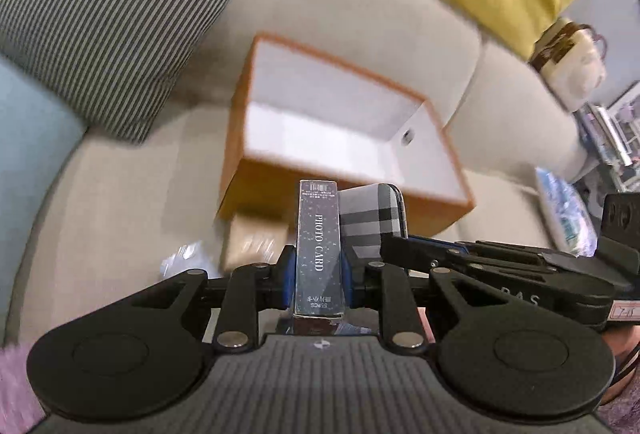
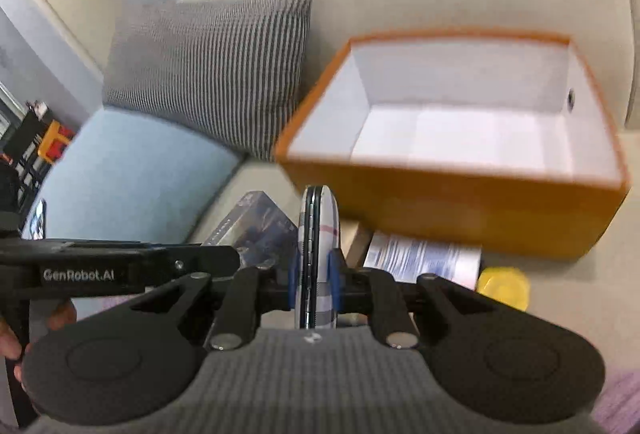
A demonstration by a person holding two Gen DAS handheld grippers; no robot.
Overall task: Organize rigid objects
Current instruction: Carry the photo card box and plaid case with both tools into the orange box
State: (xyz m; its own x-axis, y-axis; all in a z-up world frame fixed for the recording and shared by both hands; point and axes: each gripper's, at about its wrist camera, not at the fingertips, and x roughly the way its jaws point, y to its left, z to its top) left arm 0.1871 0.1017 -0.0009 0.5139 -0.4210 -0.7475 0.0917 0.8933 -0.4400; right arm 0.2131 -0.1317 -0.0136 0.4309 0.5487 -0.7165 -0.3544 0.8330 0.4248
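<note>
Two loads ride close together above the beige sofa seat [image 1: 120,194]: left gripper [image 1: 318,266] pinches the dark speckled photo-card box [image 1: 318,246], right gripper [image 2: 314,274] pinches the plaid hard-shell case [image 2: 318,234]. Entering the open orange cardboard box [image 2: 460,202] at the seat's back edge together, they risk colliding or catching its near rim.

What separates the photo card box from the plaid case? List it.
The photo card box is dark, speckled and square-edged; the plaid case is grey-and-white checked with rounded corners. The box carries printed lettering; the case shows only its pattern and a dark seam along its edge. The left gripper clamps the box; the right gripper clamps the case. Both are held up near the empty orange box.
</note>
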